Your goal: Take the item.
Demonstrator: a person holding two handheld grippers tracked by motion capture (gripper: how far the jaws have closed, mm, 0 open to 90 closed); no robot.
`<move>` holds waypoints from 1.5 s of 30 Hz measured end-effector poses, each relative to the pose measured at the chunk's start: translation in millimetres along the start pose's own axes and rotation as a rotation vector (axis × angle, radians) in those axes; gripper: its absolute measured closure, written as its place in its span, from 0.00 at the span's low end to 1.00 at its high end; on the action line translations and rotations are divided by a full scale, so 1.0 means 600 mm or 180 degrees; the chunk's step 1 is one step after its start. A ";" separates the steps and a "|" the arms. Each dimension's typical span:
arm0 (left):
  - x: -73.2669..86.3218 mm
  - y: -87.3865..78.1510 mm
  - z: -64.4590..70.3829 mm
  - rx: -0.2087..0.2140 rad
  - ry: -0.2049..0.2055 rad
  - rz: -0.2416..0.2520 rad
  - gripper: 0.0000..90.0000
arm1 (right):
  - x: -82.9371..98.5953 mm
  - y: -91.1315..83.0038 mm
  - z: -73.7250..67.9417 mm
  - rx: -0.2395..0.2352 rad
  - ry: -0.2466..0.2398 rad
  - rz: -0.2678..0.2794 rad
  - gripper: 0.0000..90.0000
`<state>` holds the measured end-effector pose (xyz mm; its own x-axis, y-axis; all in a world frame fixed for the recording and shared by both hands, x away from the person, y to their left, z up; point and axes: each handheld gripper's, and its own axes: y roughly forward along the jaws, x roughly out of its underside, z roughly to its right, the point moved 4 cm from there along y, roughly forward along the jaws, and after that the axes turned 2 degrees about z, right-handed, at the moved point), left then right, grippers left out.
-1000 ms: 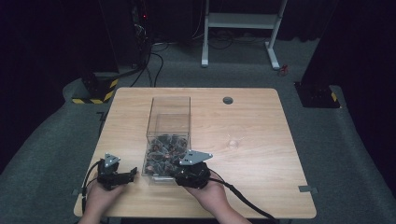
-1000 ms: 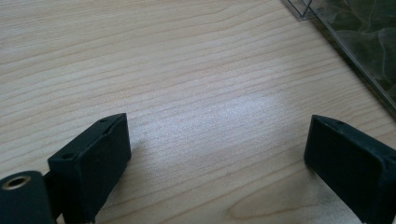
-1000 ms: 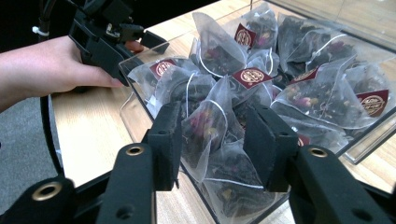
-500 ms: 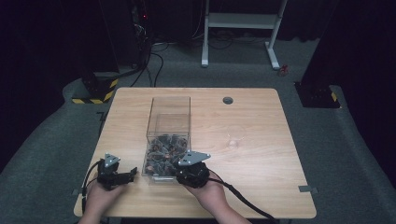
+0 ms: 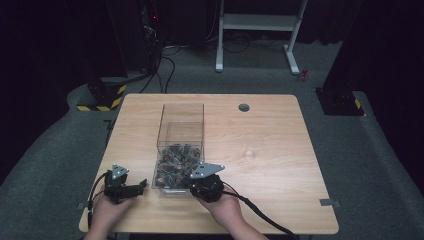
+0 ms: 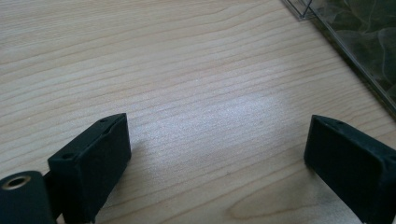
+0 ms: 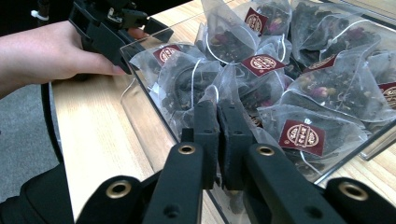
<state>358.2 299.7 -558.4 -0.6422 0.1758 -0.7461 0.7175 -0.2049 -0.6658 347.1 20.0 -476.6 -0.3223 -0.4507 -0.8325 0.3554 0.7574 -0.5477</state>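
While pinched together, the right gripper's fingers [image 7: 232,140] clamp a tea bag [image 7: 219,88] — inside the box [image 7: 140,116].

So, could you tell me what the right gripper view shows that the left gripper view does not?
Right gripper view: the right gripper, jaws together, among mesh tea bags with red labels, and the left hand beyond. Left gripper view: the left gripper, jaws wide apart over bare wood. Both: the clear box and the wooden table.
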 end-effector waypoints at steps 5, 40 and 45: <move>0.000 0.000 0.000 0.0000 0.0000 0.0001 0.08 | 0.000 -0.001 -0.001 -0.0036 -0.0036 0.0023 0.99; 0.000 0.000 0.000 -0.0002 -0.0002 0.0005 0.08 | -0.011 -0.026 0.004 0.0048 -0.0010 0.0299 1.00; 0.000 0.000 0.000 -0.0002 -0.0002 0.0005 0.08 | -0.016 -0.035 0.007 0.0070 0.0013 0.0371 1.00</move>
<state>358.2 299.6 -558.5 -0.6413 0.1747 -0.7472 0.7186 -0.2047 -0.6646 346.2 6.5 -457.1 -0.2813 -0.3583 -0.8902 0.4098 0.7940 -0.4490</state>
